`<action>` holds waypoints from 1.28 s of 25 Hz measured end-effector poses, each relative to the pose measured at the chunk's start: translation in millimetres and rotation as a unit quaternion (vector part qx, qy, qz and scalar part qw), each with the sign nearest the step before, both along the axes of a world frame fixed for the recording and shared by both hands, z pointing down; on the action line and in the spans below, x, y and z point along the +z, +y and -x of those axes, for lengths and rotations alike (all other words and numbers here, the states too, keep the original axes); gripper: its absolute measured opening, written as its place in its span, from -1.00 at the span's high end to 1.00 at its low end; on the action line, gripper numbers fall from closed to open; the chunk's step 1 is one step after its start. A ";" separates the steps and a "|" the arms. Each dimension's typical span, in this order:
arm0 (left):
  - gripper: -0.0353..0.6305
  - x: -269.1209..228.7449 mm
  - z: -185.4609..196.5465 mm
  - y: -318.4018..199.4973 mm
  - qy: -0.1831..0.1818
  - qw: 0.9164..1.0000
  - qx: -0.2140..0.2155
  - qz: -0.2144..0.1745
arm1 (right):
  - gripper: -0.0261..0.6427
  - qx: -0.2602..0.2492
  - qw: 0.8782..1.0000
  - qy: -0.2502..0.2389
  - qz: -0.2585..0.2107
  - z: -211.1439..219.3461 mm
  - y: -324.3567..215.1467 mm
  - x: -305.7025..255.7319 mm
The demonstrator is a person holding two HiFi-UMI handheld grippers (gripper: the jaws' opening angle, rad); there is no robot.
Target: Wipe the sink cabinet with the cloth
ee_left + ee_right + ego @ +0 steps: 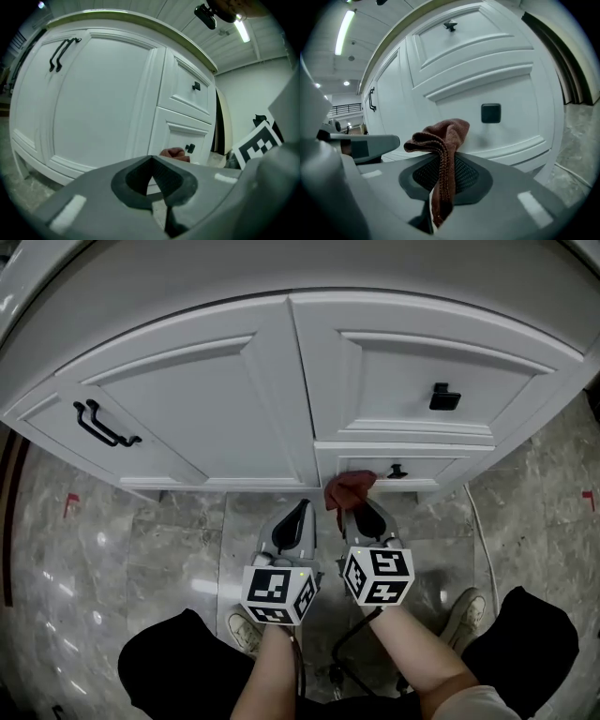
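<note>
The white sink cabinet point(281, 381) fills the top of the head view, with a door at left and two drawers at right. A reddish-brown cloth point(348, 488) is pinched in my right gripper point(361, 507) and pressed against the lower drawer front, left of its black knob point(397, 471). In the right gripper view the cloth point(440, 154) hangs bunched between the shut jaws just short of the drawer knob point(491, 113). My left gripper point(298, 517) sits beside it to the left, shut and empty, pointing at the cabinet base point(93, 154).
A black bar handle point(101, 425) is on the left door, and a square black knob point(444, 397) on the upper drawer. Grey marble floor point(141, 549) lies below. The person's knees and shoes point(466, 610) flank the grippers. A thin cable point(480, 540) runs along the floor at right.
</note>
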State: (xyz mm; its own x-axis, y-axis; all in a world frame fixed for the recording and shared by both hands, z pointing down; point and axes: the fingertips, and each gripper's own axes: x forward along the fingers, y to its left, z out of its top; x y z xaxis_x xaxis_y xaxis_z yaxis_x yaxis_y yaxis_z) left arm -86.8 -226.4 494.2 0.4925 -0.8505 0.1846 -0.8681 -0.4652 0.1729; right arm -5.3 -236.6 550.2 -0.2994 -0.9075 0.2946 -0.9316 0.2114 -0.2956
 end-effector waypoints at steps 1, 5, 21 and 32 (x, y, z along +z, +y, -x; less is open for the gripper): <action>0.89 1.0 6.1 -0.2 0.003 1.000 -0.005 0.002 | 0.66 -0.006 1.000 -0.003 0.004 8.3 -3.4 5.2; 0.89 9.2 19.7 1.6 -0.010 1.000 -0.012 0.008 | 0.66 -0.013 1.000 0.001 0.015 30.9 -17.2 25.7; 0.89 13.9 -11.1 1.8 -0.012 1.000 0.021 0.010 | 0.66 0.045 0.997 -0.035 0.046 -27.2 -25.4 39.3; 0.89 10.0 -72.8 1.7 -0.021 0.997 0.068 0.002 | 0.66 0.113 0.991 -0.043 0.051 -118.5 -15.1 36.3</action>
State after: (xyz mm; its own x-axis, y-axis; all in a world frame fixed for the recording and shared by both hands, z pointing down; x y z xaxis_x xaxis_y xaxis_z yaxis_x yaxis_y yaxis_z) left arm -14.0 -224.7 504.2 0.5942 -0.7763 0.2103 -0.8042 -0.5780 0.1386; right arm 113.3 -251.7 586.5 -0.1204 -0.9208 0.3711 -0.9218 -0.0350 -0.3861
